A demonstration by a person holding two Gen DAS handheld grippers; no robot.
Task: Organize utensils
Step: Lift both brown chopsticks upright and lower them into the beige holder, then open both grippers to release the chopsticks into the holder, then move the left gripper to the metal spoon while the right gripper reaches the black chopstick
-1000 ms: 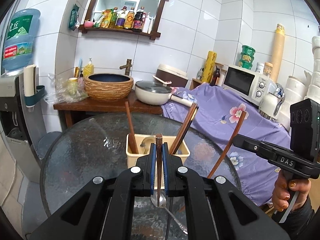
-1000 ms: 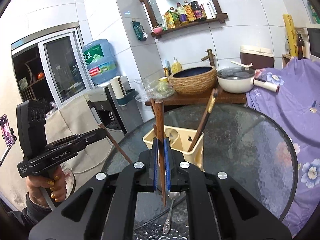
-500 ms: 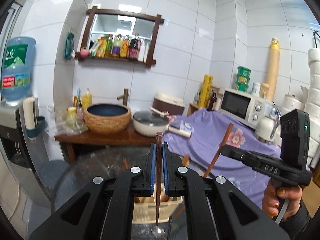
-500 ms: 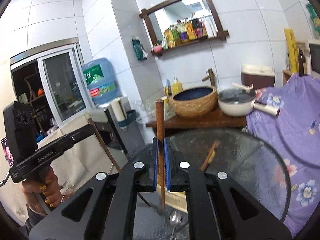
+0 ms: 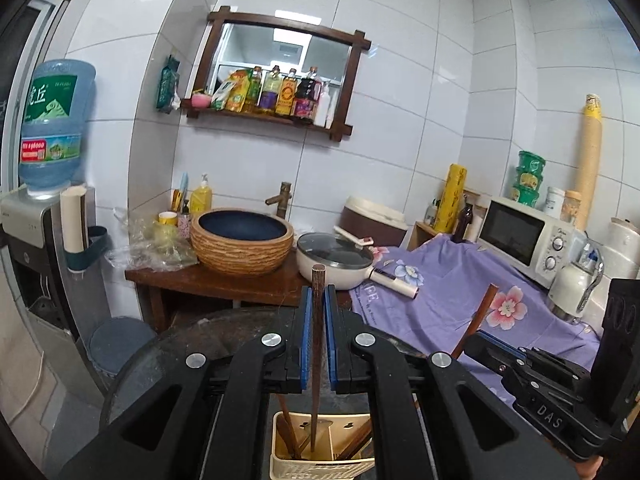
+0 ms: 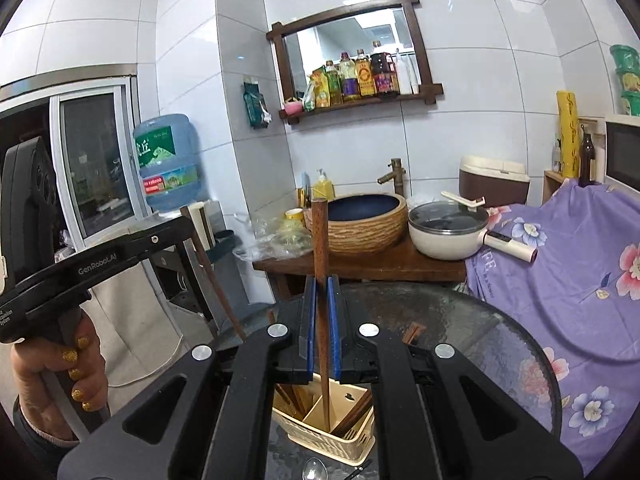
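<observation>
Wooden chopstick [image 6: 321,280], cream plastic caddy [image 6: 320,438], frosted glass table [image 6: 460,332]

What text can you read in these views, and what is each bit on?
"GenRobot.AI": arm of the left hand-held gripper.
"DAS": arm of the right hand-held gripper.
"丘": green label of the water jug.
"LIFE": purple floral cloth.
Shelf bottle labels, microwave dial markings: too small to read.

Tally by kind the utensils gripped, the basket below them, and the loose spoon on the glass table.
Gripped chopsticks: 2
Basket: 1
Spoon: 1
Total: 4
</observation>
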